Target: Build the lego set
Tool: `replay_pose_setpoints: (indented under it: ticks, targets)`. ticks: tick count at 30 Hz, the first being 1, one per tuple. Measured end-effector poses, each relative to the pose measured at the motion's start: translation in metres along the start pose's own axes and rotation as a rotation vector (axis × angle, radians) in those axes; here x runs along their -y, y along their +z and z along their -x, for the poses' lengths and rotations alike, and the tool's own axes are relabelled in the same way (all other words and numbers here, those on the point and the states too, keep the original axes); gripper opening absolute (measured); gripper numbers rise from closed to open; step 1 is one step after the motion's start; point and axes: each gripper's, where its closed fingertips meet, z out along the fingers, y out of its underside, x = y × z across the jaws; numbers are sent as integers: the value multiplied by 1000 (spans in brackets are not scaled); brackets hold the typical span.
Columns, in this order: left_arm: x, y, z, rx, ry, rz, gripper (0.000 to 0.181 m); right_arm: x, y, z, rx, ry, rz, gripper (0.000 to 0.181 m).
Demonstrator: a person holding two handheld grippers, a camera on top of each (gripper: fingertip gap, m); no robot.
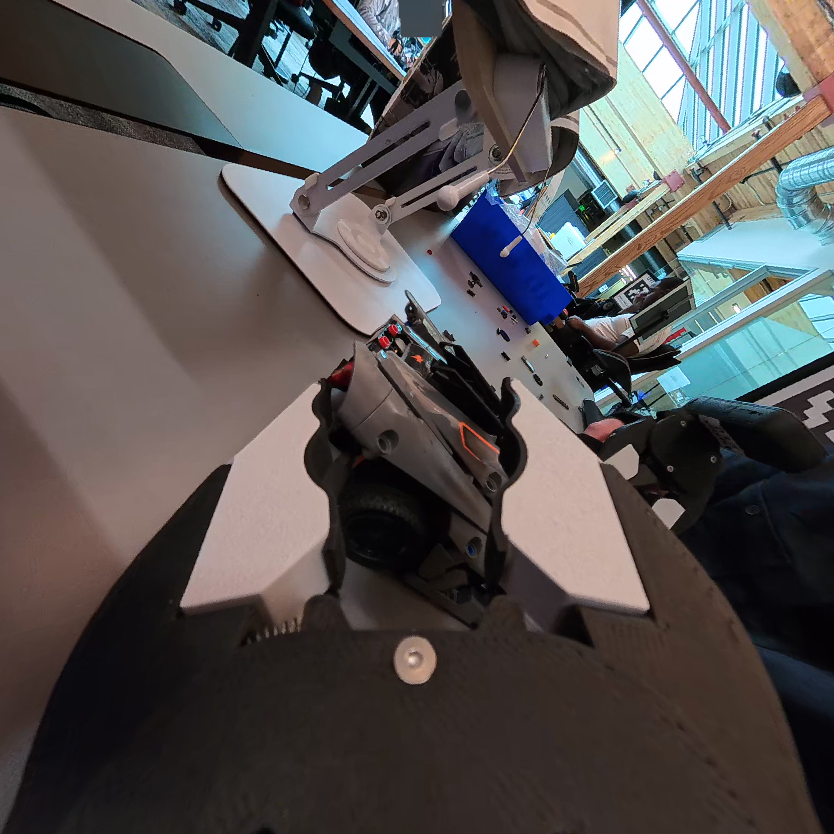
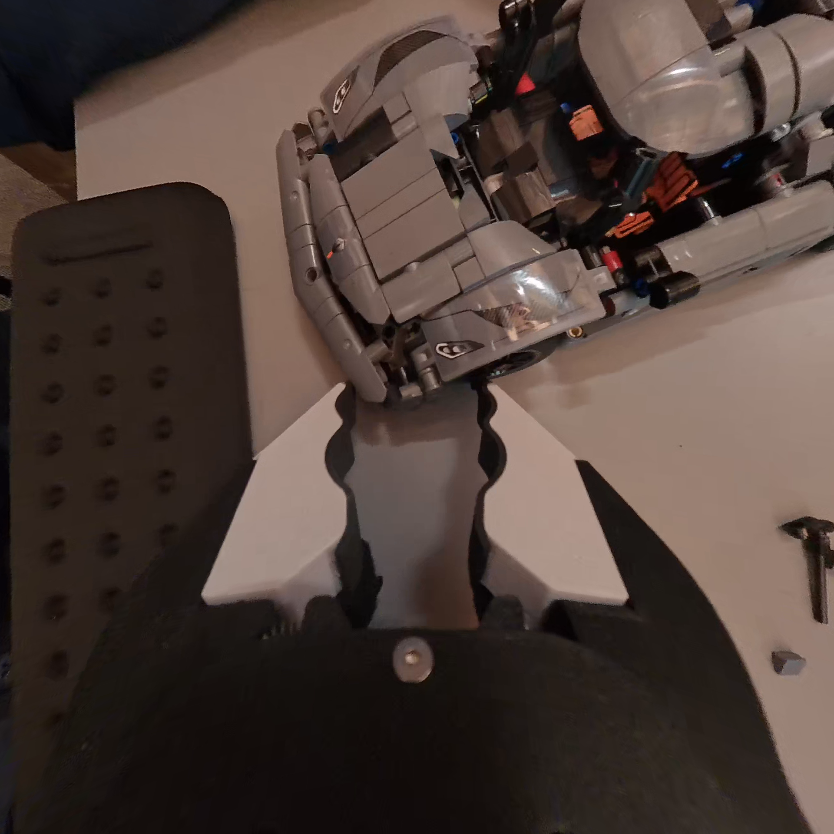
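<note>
Clearly, the left claw point(image 1: 415, 392) is closed around the grey lego car point(image 1: 406, 424), its two black fingers pressed against the car's flanks, a black wheel point(image 1: 379, 528) sitting deep between them while the white desk point(image 1: 135, 316) stretches off to its left and a blue bin point(image 1: 510, 266) stands well ahead to its right. The right claw point(image 2: 415, 392) stands partly open and empty, its fingertips at the lego car's front bumper point(image 2: 316, 271), with a black perforated plate point(image 2: 122, 361) to its left and a loose black pin point(image 2: 817, 568) and small grey piece point(image 2: 787, 663) on the desk to its right.

Bright window daylight in the tilted, fisheye-warped left view; dim, warm, soft-shadowed, slightly blurred right view.
</note>
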Motion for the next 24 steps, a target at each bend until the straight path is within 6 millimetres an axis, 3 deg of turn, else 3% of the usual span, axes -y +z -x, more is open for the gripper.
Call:
replay_pose_setpoints:
  ticks: [24]
  targets:
    - [5,0,1,8,-19,-31,65,6,-15,-31,-53,66,-102,42]
